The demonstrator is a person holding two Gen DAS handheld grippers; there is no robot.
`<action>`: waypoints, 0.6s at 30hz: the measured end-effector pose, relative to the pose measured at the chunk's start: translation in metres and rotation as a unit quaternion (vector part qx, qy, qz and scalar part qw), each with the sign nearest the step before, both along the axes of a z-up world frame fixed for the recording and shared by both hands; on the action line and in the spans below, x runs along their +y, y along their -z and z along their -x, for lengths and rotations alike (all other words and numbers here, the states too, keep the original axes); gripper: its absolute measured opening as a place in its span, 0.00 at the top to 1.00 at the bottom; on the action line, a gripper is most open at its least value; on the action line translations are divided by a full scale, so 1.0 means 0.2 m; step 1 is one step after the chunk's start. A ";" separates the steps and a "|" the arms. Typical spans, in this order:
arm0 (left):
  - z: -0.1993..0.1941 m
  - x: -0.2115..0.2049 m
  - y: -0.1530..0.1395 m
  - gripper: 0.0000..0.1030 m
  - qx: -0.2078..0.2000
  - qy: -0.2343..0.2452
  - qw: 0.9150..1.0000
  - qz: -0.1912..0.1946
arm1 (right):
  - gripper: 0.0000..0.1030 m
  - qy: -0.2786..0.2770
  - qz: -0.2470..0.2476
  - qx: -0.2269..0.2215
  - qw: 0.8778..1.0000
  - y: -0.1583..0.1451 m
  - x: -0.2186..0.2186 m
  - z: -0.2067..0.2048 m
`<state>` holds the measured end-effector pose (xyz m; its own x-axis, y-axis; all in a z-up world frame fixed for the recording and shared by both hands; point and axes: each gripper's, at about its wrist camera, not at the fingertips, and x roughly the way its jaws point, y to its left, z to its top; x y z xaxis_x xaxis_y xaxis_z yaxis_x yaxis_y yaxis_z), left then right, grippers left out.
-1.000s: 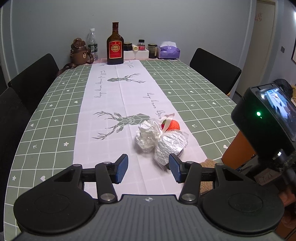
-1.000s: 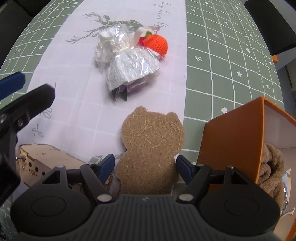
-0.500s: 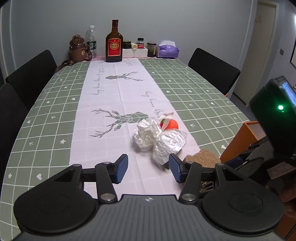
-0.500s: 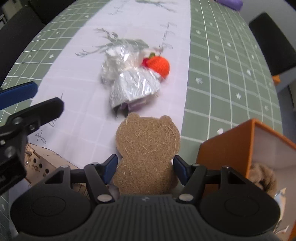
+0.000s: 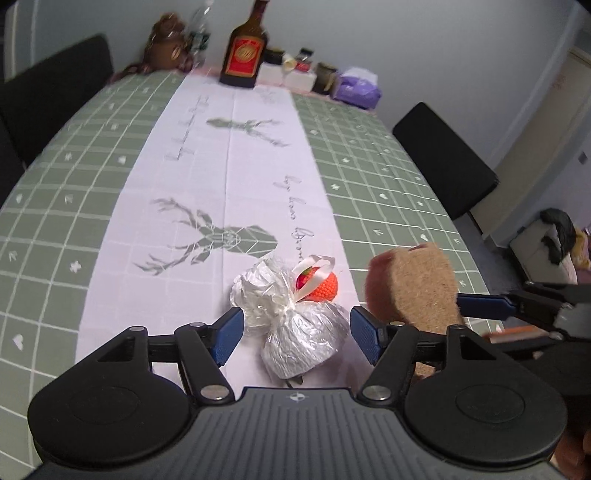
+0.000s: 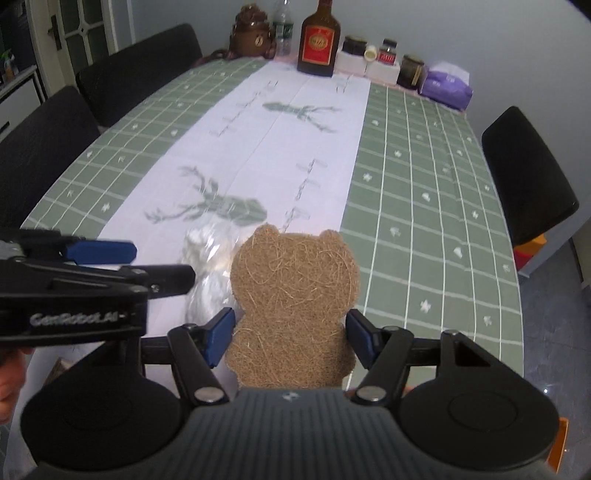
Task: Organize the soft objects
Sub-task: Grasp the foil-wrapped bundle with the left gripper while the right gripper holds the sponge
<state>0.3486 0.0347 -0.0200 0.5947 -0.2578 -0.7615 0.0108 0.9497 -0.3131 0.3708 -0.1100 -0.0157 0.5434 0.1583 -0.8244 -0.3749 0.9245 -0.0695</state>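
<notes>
Two claws work over the near end of the surface (image 6: 424, 192), which wears a green checked cloth with a white runner down its middle. The right claw (image 6: 290, 338) grips a brown bear-shaped fibre pad (image 6: 293, 299) by its lower body, both blue pads pressed against its sides, and holds it upright, clear of the cloth. The left claw (image 5: 297, 334) hangs just above a crinkled silver-wrapped bundle (image 5: 295, 332) lying on the runner near the near edge; its jaws are opening, standing wide to either side of the bundle without pressing on it. An orange knitted ball (image 5: 325, 286) with a white ribbon loop lies against the bundle's far side. Seen from the left, the bear pad (image 5: 413, 284) floats just right of the bundle. Along the far edge stand a dark bottle (image 6: 319, 40) with a red label, some jars, a brown bear figure (image 6: 253, 31) and a purple tissue pack (image 6: 448, 85). Black chairs (image 6: 524, 177) line both long sides.
</notes>
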 end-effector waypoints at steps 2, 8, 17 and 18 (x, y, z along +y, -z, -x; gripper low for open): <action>-0.06 0.01 0.04 0.25 0.028 -0.020 0.999 0.018 | 0.37 0.002 -0.013 -0.004 1.000 0.00 -0.02 -0.03; -0.18 0.03 0.19 0.25 0.096 -0.080 0.989 0.076 | 0.37 0.021 -0.030 -0.005 0.999 0.05 -0.06 -0.12; -0.25 -0.01 0.28 0.27 0.114 -0.108 0.985 0.072 | 0.37 0.041 -0.047 0.001 0.998 0.10 -0.12 -0.18; -0.25 -0.02 0.29 0.26 0.115 -0.106 0.985 0.071 | 0.37 0.041 -0.048 0.002 0.998 0.10 -0.12 -0.18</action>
